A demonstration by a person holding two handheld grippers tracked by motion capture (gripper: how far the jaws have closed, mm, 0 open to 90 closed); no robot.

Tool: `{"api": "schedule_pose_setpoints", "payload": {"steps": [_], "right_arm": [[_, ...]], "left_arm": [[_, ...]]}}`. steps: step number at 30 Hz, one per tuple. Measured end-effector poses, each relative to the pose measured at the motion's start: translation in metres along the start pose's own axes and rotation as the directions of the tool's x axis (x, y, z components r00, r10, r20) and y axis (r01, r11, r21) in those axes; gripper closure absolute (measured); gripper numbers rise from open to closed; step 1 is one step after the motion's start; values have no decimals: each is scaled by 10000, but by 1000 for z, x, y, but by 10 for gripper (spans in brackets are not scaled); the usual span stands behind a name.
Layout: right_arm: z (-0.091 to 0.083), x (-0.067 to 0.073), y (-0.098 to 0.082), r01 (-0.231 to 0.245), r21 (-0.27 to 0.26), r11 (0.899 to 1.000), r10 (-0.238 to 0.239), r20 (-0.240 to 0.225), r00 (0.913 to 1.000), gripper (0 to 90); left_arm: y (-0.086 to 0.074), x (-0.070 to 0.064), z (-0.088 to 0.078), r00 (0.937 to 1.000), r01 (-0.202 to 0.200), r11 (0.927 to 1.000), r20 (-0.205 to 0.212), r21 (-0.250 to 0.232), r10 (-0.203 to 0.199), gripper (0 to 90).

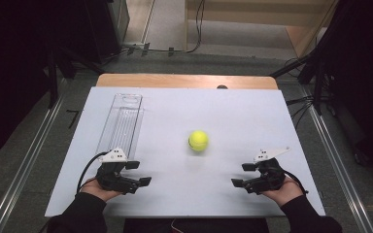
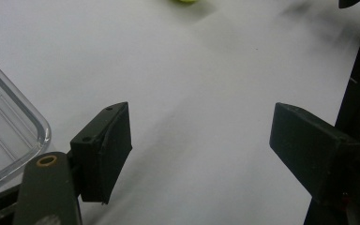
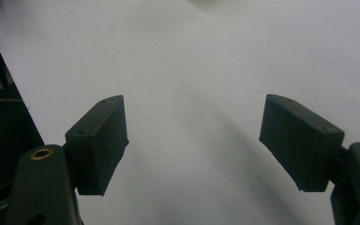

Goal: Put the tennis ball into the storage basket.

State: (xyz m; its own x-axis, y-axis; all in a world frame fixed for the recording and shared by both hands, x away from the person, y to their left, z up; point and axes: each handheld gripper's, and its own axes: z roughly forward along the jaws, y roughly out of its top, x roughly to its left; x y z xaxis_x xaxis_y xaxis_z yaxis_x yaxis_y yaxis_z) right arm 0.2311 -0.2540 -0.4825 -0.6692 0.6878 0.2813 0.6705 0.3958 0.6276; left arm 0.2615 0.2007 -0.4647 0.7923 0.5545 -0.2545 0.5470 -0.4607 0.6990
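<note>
The left gripper (image 1: 139, 173) is held in the person's left hand (image 1: 97, 188) near the front edge of the table, on its left side. Its two black jaws stand wide apart and nothing is between them; in the left gripper view (image 2: 199, 145) there is bare white surface in the gap. A black cable runs from it back toward the dark sleeve (image 1: 77, 216).

The right gripper (image 1: 243, 174) is held in the right hand (image 1: 284, 189) at the other side, also near the front edge. Its jaws point toward the middle of the table and are spread wide as well, holding nothing; the right gripper view (image 3: 192, 140) shows the white surface between them. A grey three-cornered plate sits on top of each gripper.

Between the two grippers and a little farther from the person lies a yellow-green ball (image 1: 198, 140), alone on the white table top (image 1: 233, 111), well apart from both grippers. In the left gripper view its lower edge (image 2: 184, 1) is just at the top border.

Just beyond the left gripper lies a long clear plastic tray (image 1: 121, 124), stretching away from the person along the left part of the table. Its rounded corner (image 2: 26, 136) is seen beside the left jaw in the left gripper view. A wooden edge (image 1: 184, 81) shows behind the white top.
</note>
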Motion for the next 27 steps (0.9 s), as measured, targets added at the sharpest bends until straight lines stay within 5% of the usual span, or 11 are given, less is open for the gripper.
{"api": "schedule_pose_setpoints", "payload": {"steps": [27], "right_arm": [[4, 2, 1, 74, 249, 9997, -76, 107, 9999, 111]], "left_arm": [[0, -1, -1, 9999, 99, 9999, 17, 13, -99, 218]]}}
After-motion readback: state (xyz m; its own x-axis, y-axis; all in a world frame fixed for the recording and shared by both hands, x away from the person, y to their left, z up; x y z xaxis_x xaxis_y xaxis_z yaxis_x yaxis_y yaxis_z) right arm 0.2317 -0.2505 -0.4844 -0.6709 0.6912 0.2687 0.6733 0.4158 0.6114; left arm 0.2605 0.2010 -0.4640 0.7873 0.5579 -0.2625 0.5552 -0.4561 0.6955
